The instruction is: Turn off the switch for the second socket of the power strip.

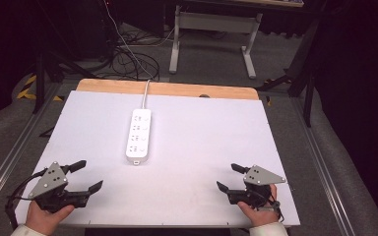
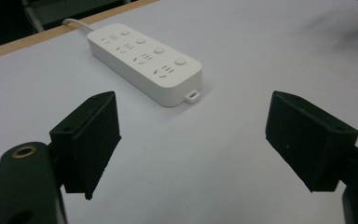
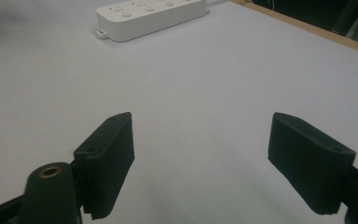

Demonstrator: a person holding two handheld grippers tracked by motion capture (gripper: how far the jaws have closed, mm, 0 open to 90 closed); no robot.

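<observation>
High view shows us both grippers, left (image 1: pixel 89 176) and right (image 1: pixel 228 177), jaws released near the counter (image 1: pixel 202 142) edge; the strip (image 1: pixel 139 135) lies mid-counter, and we risk tugging its cord (image 1: pixel 145 91)

Your left gripper (image 1: pixel 83 177) and right gripper (image 1: pixel 229 177): black bodies, each topped by a grey three-cornered plate (image 1: pixel 49 179) with dark screw dots. Black rectangular jaw pads, a brass-ringed hole beside each. Black cables trailing. Your sleeves (image 1: pixel 27 230) are white.
</observation>
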